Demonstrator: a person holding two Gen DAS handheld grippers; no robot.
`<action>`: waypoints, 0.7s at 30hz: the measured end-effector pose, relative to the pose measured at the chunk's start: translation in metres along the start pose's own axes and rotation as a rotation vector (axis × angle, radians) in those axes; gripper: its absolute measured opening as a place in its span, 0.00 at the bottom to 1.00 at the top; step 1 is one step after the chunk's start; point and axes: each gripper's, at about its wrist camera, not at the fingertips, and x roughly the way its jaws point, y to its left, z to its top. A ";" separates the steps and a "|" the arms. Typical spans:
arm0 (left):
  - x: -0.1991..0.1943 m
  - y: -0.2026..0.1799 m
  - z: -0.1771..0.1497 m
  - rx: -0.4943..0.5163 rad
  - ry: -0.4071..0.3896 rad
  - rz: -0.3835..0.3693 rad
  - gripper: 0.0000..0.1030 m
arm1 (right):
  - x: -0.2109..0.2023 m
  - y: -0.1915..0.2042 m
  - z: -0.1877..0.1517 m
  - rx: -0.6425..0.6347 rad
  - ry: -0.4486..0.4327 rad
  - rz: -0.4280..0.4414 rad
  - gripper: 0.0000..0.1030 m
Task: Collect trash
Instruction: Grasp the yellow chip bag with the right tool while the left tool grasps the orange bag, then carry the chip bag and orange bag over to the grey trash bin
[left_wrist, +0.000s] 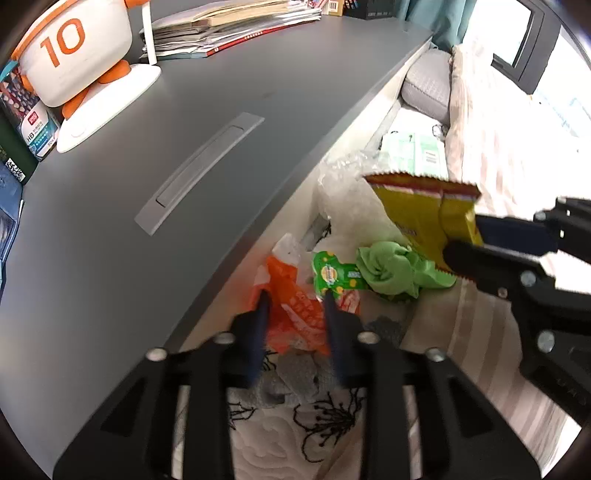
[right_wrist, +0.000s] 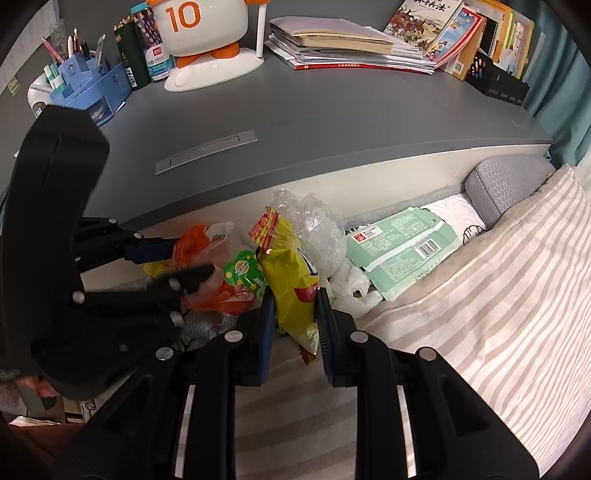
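Two tools clamped: left (left_wrist: 295, 299) on orange wrapper (left_wrist: 295, 314), right (right_wrist: 293, 299) on yellow bag (right_wrist: 291, 273); "10" lamp (right_wrist: 201, 33).

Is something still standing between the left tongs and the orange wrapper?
Nothing visible does. The left tongs already close on the orange wrapper; the green packet only lies beside one fingertip. The right tongs hold the yellow bag.

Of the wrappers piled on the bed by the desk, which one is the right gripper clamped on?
The yellow snack bag with the red zigzag top: the right gripper holds it upright. The orange wrapper sits in the left gripper; the pale green packet lies flat, untouched.
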 end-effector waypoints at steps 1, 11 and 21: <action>-0.003 0.002 0.001 -0.009 -0.004 -0.005 0.23 | -0.002 0.000 -0.001 0.002 0.001 0.000 0.20; -0.060 0.005 -0.009 0.011 -0.050 -0.007 0.20 | -0.043 0.005 -0.004 0.044 -0.015 -0.007 0.20; -0.158 0.017 -0.040 0.023 -0.107 -0.006 0.20 | -0.108 0.040 -0.012 0.067 -0.036 0.000 0.20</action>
